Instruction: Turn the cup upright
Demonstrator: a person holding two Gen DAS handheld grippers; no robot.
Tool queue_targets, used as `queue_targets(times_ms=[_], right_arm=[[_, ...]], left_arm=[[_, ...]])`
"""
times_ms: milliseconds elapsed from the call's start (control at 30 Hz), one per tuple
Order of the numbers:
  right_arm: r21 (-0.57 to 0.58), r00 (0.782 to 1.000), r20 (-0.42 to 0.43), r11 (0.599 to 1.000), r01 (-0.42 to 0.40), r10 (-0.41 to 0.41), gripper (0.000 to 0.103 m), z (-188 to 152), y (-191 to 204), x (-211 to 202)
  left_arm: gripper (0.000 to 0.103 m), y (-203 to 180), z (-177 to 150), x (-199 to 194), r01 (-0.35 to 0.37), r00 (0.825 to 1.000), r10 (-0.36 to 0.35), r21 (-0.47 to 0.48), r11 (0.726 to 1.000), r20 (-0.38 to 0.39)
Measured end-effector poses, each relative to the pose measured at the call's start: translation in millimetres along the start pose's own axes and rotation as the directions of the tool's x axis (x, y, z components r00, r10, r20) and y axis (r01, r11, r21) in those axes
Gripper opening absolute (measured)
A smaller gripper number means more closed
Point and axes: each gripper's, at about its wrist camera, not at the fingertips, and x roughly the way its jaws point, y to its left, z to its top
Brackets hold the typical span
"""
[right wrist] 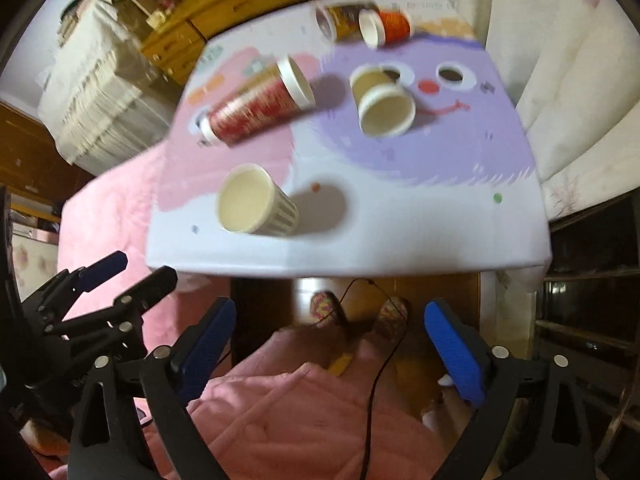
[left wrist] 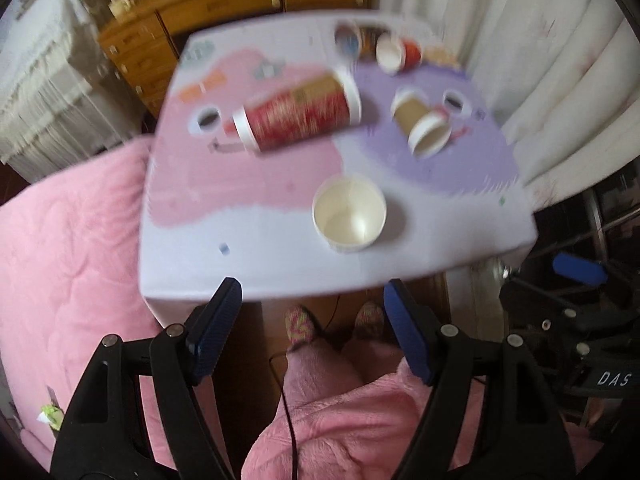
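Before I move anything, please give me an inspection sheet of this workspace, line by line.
Surface: table with pink and purple cartoon cover.
Job's things: white cup upright; red cup, brown cup, orange cup and dark cup lying on their sides.
Clutter: nothing seen.
Grippers: left claw open, right claw open, both short of the table.
Cables: black cable over the lap.
Surroundings: pink bedding, wooden drawers, curtain.

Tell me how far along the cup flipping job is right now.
One white cup near the table's front edge already stands upright. Nothing is in hand: the left gripper and right gripper hang open, short of the table. Left to do: the long red cup, the brown cup and two blurred cups at the back lie on their sides.
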Motion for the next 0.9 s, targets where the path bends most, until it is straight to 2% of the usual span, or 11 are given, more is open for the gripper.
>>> queue_targets(times_ms=[167, 333, 500, 600, 667, 767, 900], right_arm=[[0.017, 0.992, 0.118, 0.999, -0.045, 0.042, 0.102, -4.9, 12.8, -52.7], [-0.001, 0.969, 0.248, 1.0, -0.011, 0.011, 0.103, -11.7, 29.5, -83.5], [-0.035, 0.937, 0.35, 0.999, 0.016, -0.002, 0.103, -19.6, 46.3, -102.9], [-0.029, 0.92, 0.392, 0.999, 0.017, -0.005, 0.103, -23.1, 50.3, -111.4], [-0.022, 0.911, 0.411, 1.0, 0.023, -0.011, 0.103, -25.2, 51.3, -116.5], [-0.02, 0.899, 0.437, 0.999, 0.033, -0.021, 0.103, -26.8, 51.9, -122.3], [-0.033, 0.902, 0.431, 0.998, 0.05, -0.031, 0.103, -26.9, 53.0, -123.6]], left_arm=[[0.072, 0.7, 6.9, -52.8, -0.029, 0.987, 0.031, -0.012, 1.0, 0.158], [0.072, -1.4, 6.8, -88.6, -0.065, 0.961, 0.068, -0.021, 0.998, 0.267], [0.072, 0.1, -0.8, -103.2, -0.095, 0.944, 0.101, -0.033, 0.995, 0.315], [0.074, 4.9, -7.3, -108.3, -0.094, 0.939, 0.111, -0.066, 0.993, 0.325], [0.081, 8.5, -10.5, -107.2, -0.093, 0.938, 0.117, -0.089, 0.992, 0.326], [0.083, 12.0, -12.3, -103.0, -0.078, 0.941, 0.11, -0.11, 0.991, 0.319], [0.086, 13.4, -14.1, -97.5, -0.062, 0.948, 0.096, -0.121, 0.991, 0.303]])
